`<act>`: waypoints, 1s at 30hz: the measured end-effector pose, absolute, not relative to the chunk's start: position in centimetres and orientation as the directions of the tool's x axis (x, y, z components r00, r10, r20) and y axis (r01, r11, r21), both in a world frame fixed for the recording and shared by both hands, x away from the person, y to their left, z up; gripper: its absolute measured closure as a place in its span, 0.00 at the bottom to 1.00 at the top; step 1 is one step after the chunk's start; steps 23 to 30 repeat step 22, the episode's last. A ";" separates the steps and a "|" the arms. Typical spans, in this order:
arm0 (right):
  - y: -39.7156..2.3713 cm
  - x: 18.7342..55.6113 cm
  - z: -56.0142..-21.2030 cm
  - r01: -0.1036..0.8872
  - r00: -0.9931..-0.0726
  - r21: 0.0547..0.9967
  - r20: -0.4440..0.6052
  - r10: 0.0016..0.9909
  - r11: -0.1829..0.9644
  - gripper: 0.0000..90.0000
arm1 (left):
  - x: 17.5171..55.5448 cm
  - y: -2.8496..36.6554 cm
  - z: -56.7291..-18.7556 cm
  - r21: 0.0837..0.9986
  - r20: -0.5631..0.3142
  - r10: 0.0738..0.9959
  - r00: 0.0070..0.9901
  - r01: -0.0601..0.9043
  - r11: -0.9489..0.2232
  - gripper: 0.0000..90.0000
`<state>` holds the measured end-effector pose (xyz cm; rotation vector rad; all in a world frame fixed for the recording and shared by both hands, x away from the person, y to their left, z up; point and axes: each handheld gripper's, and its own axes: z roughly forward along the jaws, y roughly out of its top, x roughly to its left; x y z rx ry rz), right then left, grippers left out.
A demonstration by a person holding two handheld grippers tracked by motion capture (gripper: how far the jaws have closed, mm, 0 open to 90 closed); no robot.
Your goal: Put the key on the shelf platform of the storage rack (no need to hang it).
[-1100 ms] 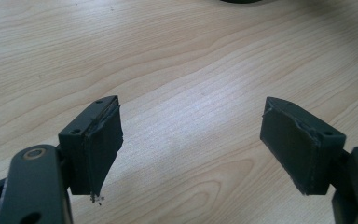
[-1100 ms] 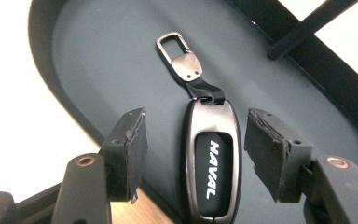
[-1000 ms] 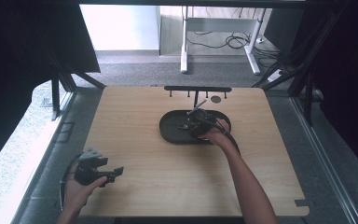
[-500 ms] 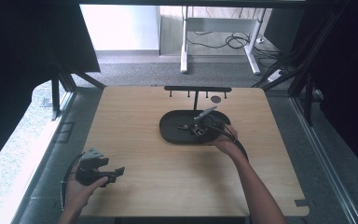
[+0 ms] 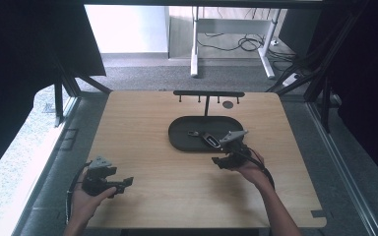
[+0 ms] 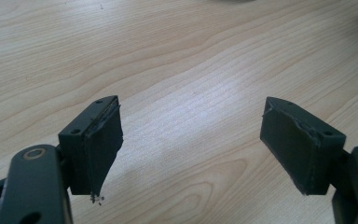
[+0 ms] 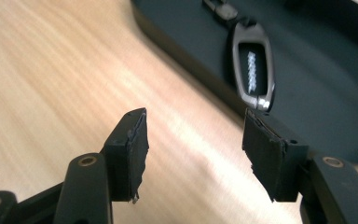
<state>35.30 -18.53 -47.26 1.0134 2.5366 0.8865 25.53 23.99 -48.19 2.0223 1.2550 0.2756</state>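
The right gripper [image 5: 222, 158] is held over the wooden worktop [image 5: 142, 147], just beside the near right edge of the black oval tray [image 5: 177, 140]. Its fingers [image 7: 130, 149] are seen apart in the right gripper view, w/ nothing between them; only bare wood and the tray rim are seen in the gap. They are not so wide apart as those of the left gripper.

The key fob [image 5: 211, 141] is laid inside the tray, at the right part of it, near the rim. In the right gripper view the key fob [image 7: 252, 65] is seen as a dark oval piece w/ a grey frame and a small metal end turned towards the gripper. It is seen just beyond the right finger, apart from it, not touched. A smaller dark piece [image 5: 193, 133] is laid left of the fob in the tray; what it is cannot be told.

The left gripper [image 5: 123, 183] is held low at the near left corner of the worktop, well apart from the tray. Its fingers [image 6: 98, 144] are spread wide and nothing is held; only wood grain is seen under them.

Behind the tray a black rack [image 5: 208, 93] w/ small hooks is stood upright, and a small round dark disc [image 5: 228, 104] is laid near its right end
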 end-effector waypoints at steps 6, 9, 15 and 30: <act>-20.4 33.2 -48.8 0.547 -0.708 0.641 0.011 0.706 0.539 0.45 | 25.6 23.8 -48.3 0.673 -0.185 0.845 0.501 0.691 -0.262 0.23; -21.2 32.3 -49.3 0.554 -0.703 0.646 0.026 0.710 0.525 0.45 | 25.6 23.7 -48.3 0.672 -0.184 0.845 0.502 0.692 -0.264 0.23; -21.9 31.3 -50.5 0.566 -0.697 0.647 0.044 0.715 0.512 0.45 | 25.5 23.6 -48.3 0.671 -0.182 0.845 0.504 0.692 -0.268 0.23; -22.1 31.1 -50.5 0.556 -0.686 0.663 0.026 0.727 0.500 0.44 | 25.5 23.6 -48.2 0.674 -0.183 0.843 0.505 0.689 -0.266 0.23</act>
